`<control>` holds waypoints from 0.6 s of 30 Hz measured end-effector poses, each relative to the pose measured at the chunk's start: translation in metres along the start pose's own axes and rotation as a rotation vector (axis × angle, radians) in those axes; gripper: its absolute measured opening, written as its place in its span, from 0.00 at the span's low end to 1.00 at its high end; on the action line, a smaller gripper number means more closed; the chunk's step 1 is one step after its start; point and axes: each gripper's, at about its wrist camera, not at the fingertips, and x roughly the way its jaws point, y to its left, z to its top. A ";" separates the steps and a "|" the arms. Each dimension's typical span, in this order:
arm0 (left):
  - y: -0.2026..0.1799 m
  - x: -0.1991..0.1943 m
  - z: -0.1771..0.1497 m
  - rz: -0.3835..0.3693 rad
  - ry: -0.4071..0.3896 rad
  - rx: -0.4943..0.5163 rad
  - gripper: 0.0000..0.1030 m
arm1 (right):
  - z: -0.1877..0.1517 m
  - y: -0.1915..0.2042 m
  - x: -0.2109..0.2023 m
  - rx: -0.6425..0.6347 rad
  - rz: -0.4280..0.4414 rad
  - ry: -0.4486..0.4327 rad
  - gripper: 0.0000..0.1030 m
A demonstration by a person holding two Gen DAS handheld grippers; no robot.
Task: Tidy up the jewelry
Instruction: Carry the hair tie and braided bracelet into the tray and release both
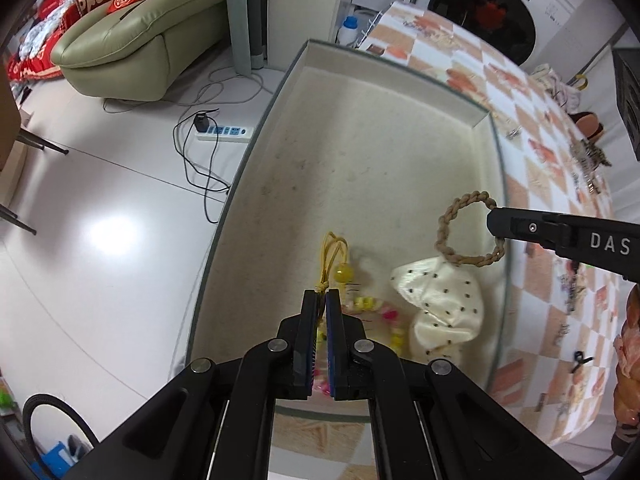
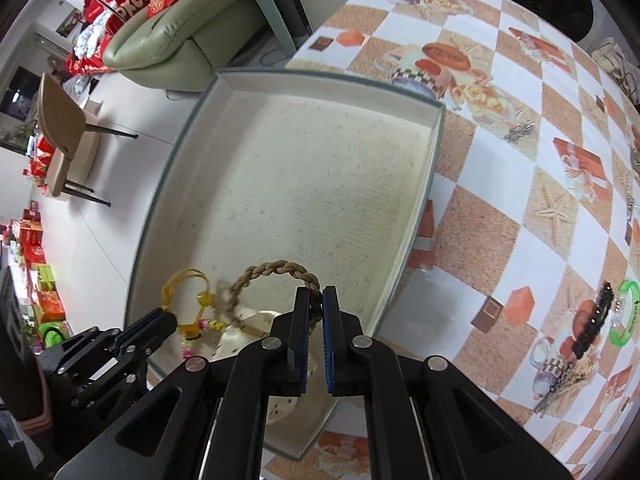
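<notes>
A shallow cream-lined box (image 1: 360, 152) (image 2: 304, 184) lies on the checkered tablecloth. My left gripper (image 1: 323, 294) is shut on a yellow cord bracelet (image 1: 334, 258) with an amber bead and small coloured beads, held low over the box's near end. My right gripper (image 2: 316, 294) is shut on a brown braided ring bracelet (image 2: 276, 270) (image 1: 468, 234), hanging just above the box floor. A cream polka-dot hair bow (image 1: 438, 308) lies in the box under both bracelets. In the right wrist view the left gripper (image 2: 170, 320) shows at the lower left with the yellow bracelet (image 2: 188, 294).
More jewelry lies on the tablecloth (image 2: 520, 240): a green bangle (image 2: 626, 312), a dark beaded piece (image 2: 592, 326), small metal pieces (image 2: 520, 132). Beyond the table edge are floor, a power strip (image 1: 226, 133), a green sofa (image 1: 132, 40), a chair (image 2: 68, 140) and a washing machine (image 1: 488, 12).
</notes>
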 end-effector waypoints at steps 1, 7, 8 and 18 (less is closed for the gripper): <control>-0.001 0.002 0.001 0.011 0.004 0.009 0.08 | 0.000 0.000 0.004 0.000 -0.005 0.007 0.06; -0.006 0.015 0.003 0.071 0.042 0.041 0.08 | 0.001 -0.005 0.027 0.009 -0.018 0.051 0.06; -0.006 0.016 0.003 0.079 0.043 0.045 0.08 | 0.001 -0.006 0.029 0.009 -0.019 0.054 0.07; -0.012 0.017 0.004 0.115 0.052 0.078 0.09 | 0.003 -0.010 0.040 0.024 -0.011 0.066 0.08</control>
